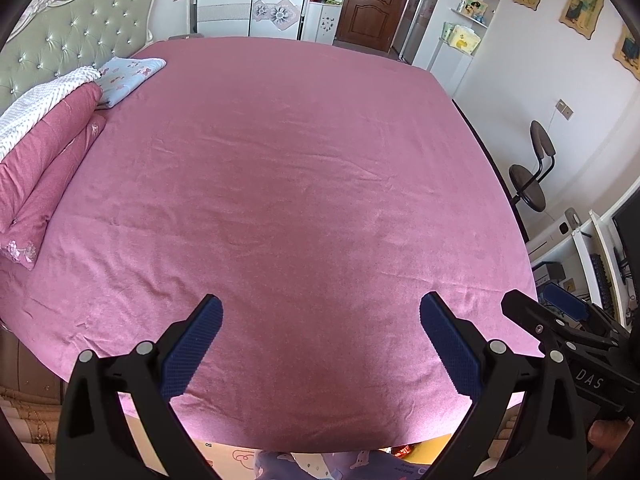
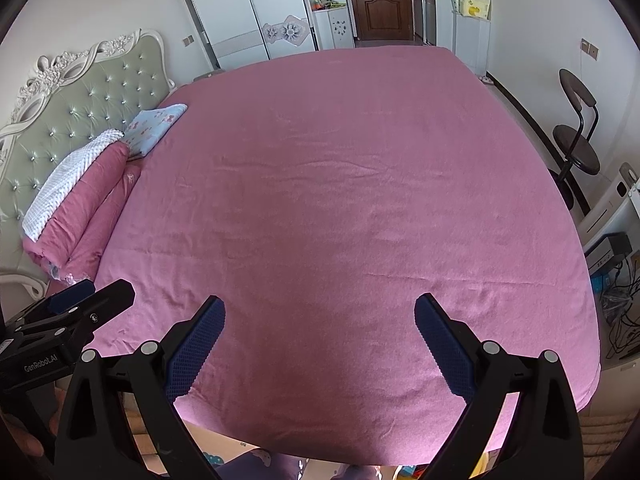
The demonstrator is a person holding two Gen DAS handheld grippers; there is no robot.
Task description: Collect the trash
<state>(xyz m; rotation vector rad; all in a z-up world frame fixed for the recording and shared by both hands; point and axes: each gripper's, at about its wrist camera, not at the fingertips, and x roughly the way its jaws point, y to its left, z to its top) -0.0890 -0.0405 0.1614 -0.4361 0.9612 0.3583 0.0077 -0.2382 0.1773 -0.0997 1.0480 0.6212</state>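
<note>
my left gripper (image 1: 320, 344) spread wide, empty | my right gripper (image 2: 320, 344) spread wide, empty | both over bed (image 1: 300, 180) | no trash visible on sheet | progress: collection looks done or unstarted, can't tell

One bed (image 1: 280, 184) is seen, with one headboard (image 1: 76, 32). Two hand-held grippers are counted: the left (image 1: 320, 320) and the right (image 2: 320, 318). On the bed, one folded pink quilt (image 1: 44, 156), one white blanket (image 1: 40, 100) and one blue cloth (image 1: 128, 74) are counted. One chair (image 1: 534, 172), one door (image 1: 376, 0) and three wall pictures (image 1: 582, 8) are visible.
</note>
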